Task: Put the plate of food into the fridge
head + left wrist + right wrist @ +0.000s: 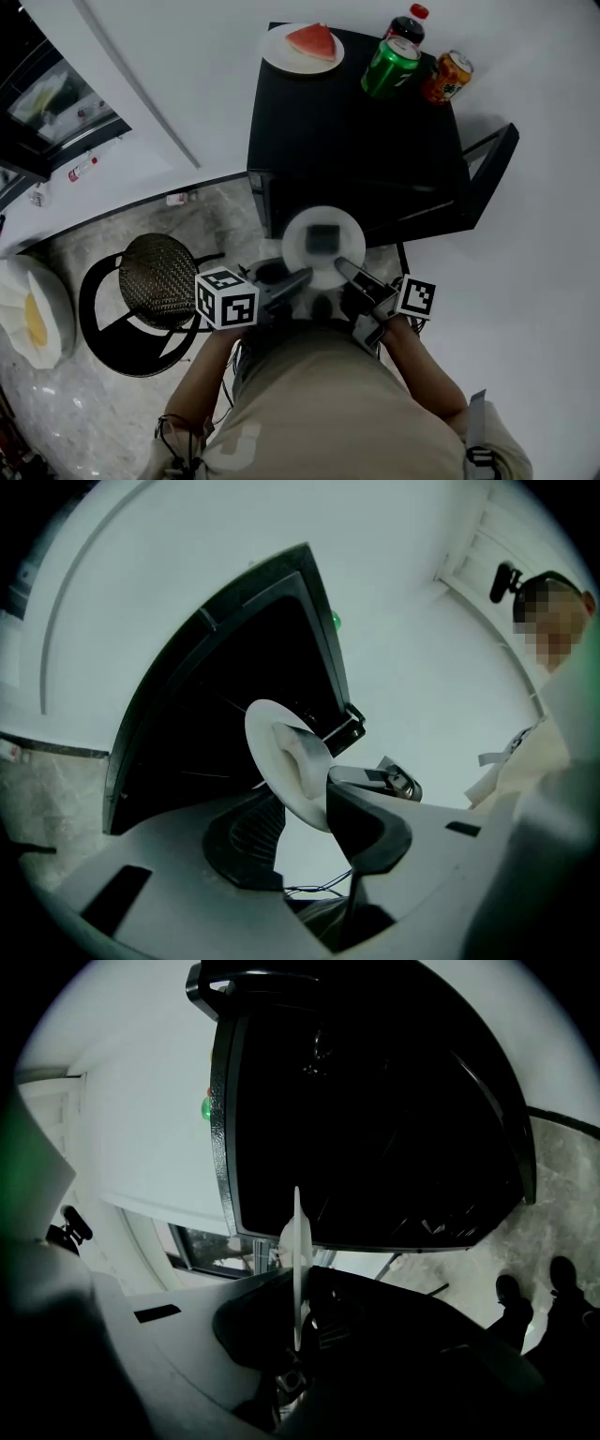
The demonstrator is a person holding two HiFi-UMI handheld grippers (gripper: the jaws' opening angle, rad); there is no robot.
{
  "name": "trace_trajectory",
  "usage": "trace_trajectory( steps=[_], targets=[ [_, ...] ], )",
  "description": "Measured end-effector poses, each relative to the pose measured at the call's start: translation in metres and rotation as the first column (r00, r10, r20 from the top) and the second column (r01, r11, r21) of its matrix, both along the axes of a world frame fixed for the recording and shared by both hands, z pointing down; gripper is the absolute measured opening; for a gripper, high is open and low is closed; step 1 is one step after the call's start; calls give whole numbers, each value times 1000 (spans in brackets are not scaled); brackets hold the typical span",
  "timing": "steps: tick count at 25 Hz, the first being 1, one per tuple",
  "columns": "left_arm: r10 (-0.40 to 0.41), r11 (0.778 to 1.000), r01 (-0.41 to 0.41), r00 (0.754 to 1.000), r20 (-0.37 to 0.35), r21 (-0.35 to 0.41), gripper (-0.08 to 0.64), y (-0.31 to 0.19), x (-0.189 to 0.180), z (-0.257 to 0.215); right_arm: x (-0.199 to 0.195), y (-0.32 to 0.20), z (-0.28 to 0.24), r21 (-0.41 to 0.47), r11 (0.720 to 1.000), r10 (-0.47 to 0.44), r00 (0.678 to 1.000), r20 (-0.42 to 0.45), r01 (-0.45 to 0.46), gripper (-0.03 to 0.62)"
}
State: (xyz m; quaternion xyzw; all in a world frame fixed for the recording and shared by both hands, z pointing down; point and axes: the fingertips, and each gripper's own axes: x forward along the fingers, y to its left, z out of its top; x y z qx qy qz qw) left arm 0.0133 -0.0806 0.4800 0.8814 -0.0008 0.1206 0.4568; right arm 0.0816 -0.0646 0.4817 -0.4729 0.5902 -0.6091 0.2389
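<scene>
Beige shirt [309, 403] fills the bottom of the head view, and the person's two forearms reach forward from it. Just ahead, the left gripper [302, 277] and the right gripper [345, 267] meet a white plate [295, 234] from its near side, one at each near corner of the rim. The plate is carried level in the air over the near edge of a black table [347, 141]. A dark square piece of food [324, 238] sits at its middle.

In the left gripper view the jaws stand partly apart. The plate's rim slants across the gap and meets both pads, so this gripper grips the plate. In the right gripper view the rim shows edge-on as a thin white line, and the jaws are nearly together, pinched on it.

To the left of the grippers a round stool [157, 278] with a woven seat stands on a marbled floor [216, 211]. A white fluted dish [19, 281] with something yellow in it lies at the frame's left edge.

At the table's far edge a second plate [275, 49] holds a wedge of watermelon [312, 41]. To its right, close together, stand a green can [390, 66], a dark bottle [408, 25] with a red cap, and an orange can [447, 77].
</scene>
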Motion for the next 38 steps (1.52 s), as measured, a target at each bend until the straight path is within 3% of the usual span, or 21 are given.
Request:
trace_trajectory(
  steps=[5,12,18,27,38],
  targets=[
    [-13,999,14,1000,16,-32,123,-6,-4,8,-2,-4,12,-48,999,0,999,-51,-2,32],
    [-52,985,53,999,10,-162,94,-11,-4,26,0,-7,26,-89,996,7,992,-129,-18,34],
    [-94,976,95,995,15,-196,76,-11,-2,38,-2,-13,32,-88,996,-33,986,-164,19,34],
    [-186,923,171,982,-12,-345,56,-2,12,49,13,-7,38,-100,993,-87,971,-221,66,34],
    [-256,877,250,966,42,-411,46,4,27,62,28,3,59,-136,980,-172,956,-238,142,35]
  ],
)
